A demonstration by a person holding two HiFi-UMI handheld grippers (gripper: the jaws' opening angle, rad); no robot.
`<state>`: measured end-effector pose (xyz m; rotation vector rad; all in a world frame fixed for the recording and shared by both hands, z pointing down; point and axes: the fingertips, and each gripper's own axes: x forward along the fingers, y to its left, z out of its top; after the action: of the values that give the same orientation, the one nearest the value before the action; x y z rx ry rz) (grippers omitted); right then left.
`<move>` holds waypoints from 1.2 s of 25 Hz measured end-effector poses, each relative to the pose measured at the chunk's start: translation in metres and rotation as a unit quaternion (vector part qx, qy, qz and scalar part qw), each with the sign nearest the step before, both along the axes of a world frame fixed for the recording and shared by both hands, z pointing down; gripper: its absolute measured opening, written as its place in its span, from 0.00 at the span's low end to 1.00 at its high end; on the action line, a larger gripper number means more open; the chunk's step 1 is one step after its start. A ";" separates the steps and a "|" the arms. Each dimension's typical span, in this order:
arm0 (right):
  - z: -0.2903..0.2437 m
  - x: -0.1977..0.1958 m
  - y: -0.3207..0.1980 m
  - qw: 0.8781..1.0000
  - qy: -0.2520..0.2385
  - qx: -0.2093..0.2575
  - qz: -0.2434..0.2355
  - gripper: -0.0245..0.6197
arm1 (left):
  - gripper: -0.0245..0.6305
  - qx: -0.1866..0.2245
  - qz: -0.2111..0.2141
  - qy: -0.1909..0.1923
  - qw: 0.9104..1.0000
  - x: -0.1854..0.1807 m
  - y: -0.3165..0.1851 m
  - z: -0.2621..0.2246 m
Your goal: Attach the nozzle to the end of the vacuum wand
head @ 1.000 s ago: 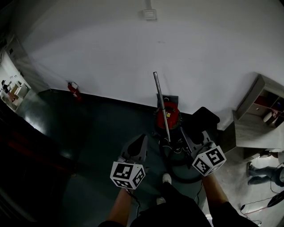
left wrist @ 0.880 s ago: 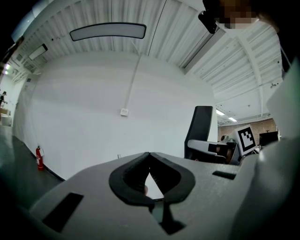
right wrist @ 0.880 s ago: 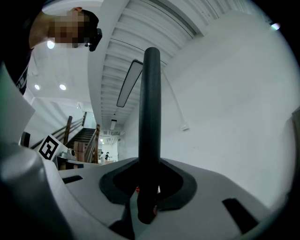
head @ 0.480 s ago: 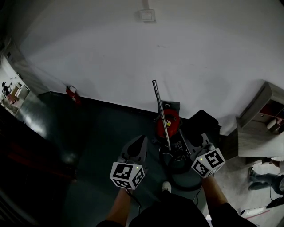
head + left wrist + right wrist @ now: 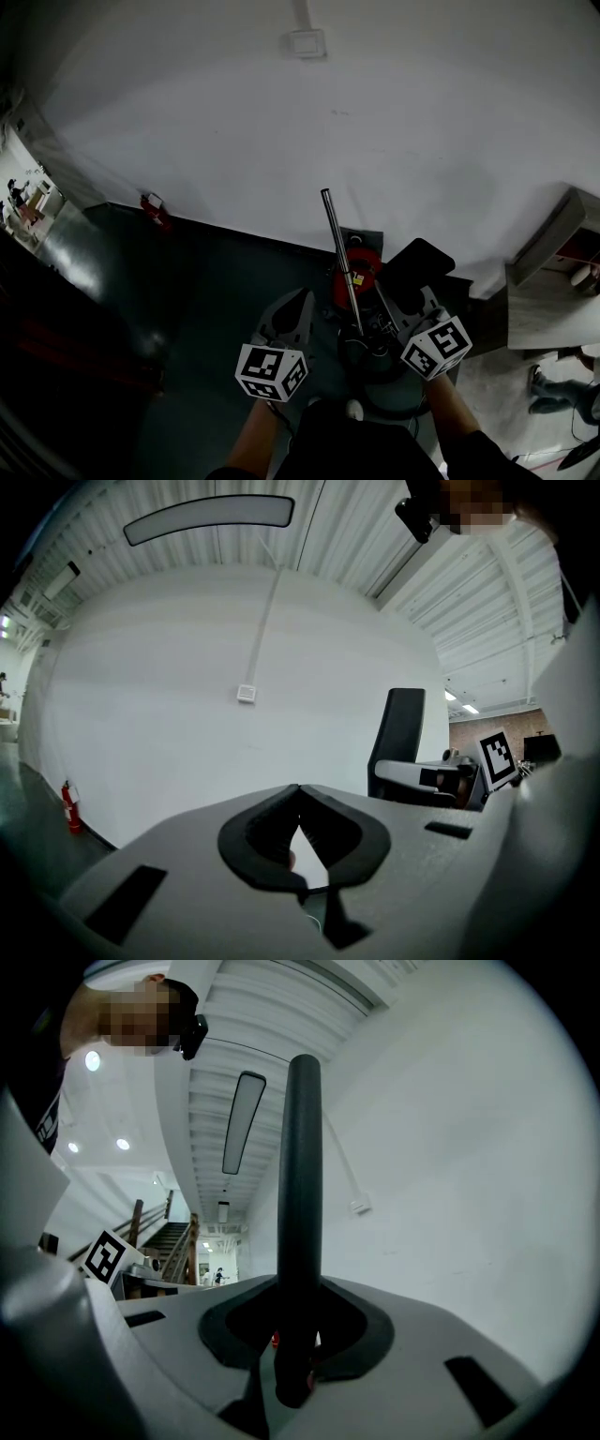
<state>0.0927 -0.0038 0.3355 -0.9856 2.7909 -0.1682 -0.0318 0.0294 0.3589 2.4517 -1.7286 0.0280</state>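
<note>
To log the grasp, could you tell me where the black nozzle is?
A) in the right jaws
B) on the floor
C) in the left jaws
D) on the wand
A: the jaws of the right gripper clamp the nozzle, which stands up between them; the left gripper is shut on nothing.

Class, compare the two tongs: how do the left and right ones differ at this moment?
The left tongs are shut on nothing; the right tongs clamp a dark upright tube. Left jaws meet; right jaws stand apart around the tube. Both are grey with black-lined jaws.
</note>
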 end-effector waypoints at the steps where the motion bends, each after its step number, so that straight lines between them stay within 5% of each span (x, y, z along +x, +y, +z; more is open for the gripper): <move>1: 0.000 -0.002 -0.005 1.000 0.000 -0.001 0.000 0.19 | 0.04 -0.001 0.000 -0.001 1.000 -0.002 -0.006 0.000; 30: 0.031 -0.075 -0.220 0.996 -0.001 -0.027 0.085 0.19 | 0.04 -0.056 0.082 0.031 0.995 -0.075 -0.240 0.074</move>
<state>0.0180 -0.2241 0.3663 -1.2273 2.6962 -0.2224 -0.1064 -0.2107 0.4324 2.4775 -1.4564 0.0650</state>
